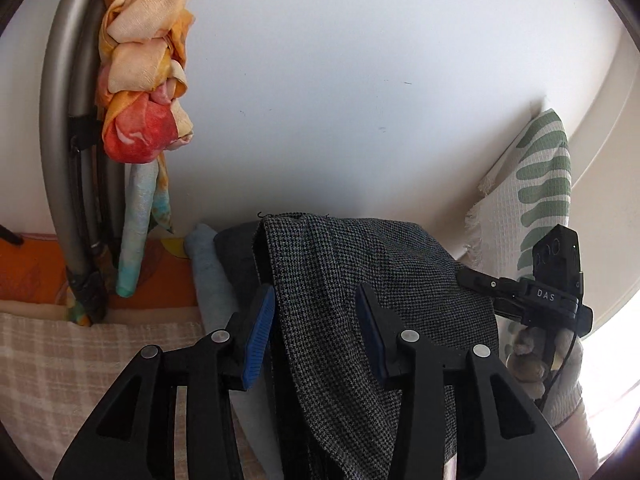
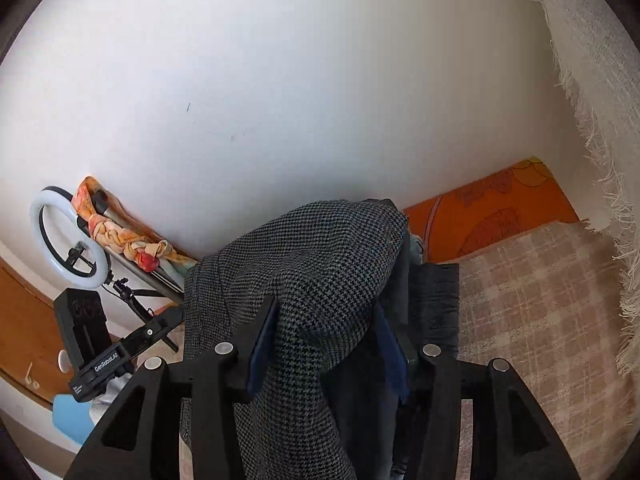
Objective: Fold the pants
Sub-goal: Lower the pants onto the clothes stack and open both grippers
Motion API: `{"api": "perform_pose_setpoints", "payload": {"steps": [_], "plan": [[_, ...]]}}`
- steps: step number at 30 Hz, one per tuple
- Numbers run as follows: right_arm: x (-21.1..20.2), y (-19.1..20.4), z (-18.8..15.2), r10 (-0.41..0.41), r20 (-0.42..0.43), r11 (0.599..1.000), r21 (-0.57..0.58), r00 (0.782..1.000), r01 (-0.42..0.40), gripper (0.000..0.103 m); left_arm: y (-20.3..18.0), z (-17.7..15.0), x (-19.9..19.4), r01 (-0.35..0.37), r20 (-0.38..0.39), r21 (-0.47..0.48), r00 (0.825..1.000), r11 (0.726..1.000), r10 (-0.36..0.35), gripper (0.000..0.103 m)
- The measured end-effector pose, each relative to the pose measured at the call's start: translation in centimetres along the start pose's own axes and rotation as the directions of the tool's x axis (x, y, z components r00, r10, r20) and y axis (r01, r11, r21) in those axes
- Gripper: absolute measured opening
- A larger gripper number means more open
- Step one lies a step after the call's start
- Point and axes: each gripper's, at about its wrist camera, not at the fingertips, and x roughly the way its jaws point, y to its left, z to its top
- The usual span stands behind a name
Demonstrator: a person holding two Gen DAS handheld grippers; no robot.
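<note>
1. Lifted off the bed (image 2: 540,300), both grippers aimed at the white wall (image 1: 360,100); pants (image 1: 360,288) of grey houndstooth weave draped over and between the two tools, hanging down toward the lower frame edge.
2. Left gripper (image 1: 316,332): jaws spread, blue pads (image 1: 260,332) standing apart, cloth running loosely through the gap. Not visibly pinched, so read as released, though contact lower down stays hidden.
3. Right gripper (image 2: 324,344): cloth bunched thick between the jaws and humped over the tips, apparently clamped on the pants.
4. Key relation: long axis of the pants hangs downward from the grippers, the two tools close side by side, the right gripper's body just beside the cloth in the left wrist view.
5. Likely next: lowering onto the checked bed cover; folded blue and dark garments (image 1: 216,264) lie near the wall edge of the bed and could crowd the landing.
6. Around: braided orange scarf (image 1: 148,60) on a grey rail, ring light (image 2: 70,236), fringed curtain (image 2: 592,80).
</note>
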Motion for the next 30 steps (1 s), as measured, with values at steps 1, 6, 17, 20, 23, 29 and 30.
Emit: {"api": "perform_pose_setpoints", "payload": {"steps": [1, 6, 17, 20, 23, 29, 30], "plan": [[0.4, -0.1, 0.3, -0.016, 0.006, 1.000, 0.002, 1.000, 0.016, 0.053, -0.2, -0.2, -0.3, 0.003, 0.002, 0.018, 1.000, 1.000, -0.003, 0.040], [0.5, 1.9, 0.8, -0.024, 0.091, 0.995, -0.096, 0.996, 0.033, 0.023, -1.0, -0.8, 0.1, 0.013, -0.039, 0.063, 0.999, 0.998, -0.010, 0.040], [1.3, 3.7, 0.7, -0.327, 0.179, 0.904, -0.226, 0.928, 0.362, 0.039, -2.3, -3.1, -0.5, -0.029, -0.071, 0.133, 0.997, 0.991, 0.039, 0.040], [-0.3, 4.1, 0.2, -0.350, 0.209, 0.899, -0.200, 0.913, 0.390, 0.041, -2.7, -3.6, -1.2, -0.050, -0.070, 0.144, 0.996, 0.988, 0.061, 0.040], [-2.3, 5.2, -1.2, -0.354, 0.232, 0.898, -0.185, 0.906, 0.399, 0.058, -3.4, -4.1, -2.5, -0.063, -0.057, 0.154, 0.996, 0.986, 0.072, 0.041], [-6.3, 9.4, -6.8, -0.370, 0.298, 0.862, -0.243, 0.880, 0.445, 0.077, -4.3, -6.5, -7.1, -0.087, -0.019, 0.175, 0.996, 0.981, 0.092, 0.066], [-6.8, 9.8, -7.8, -0.361, 0.299, 0.866, -0.244, 0.883, 0.437, 0.078, -4.4, -6.9, -7.9, -0.089, -0.013, 0.178, 0.996, 0.980, 0.093, 0.066]]}}
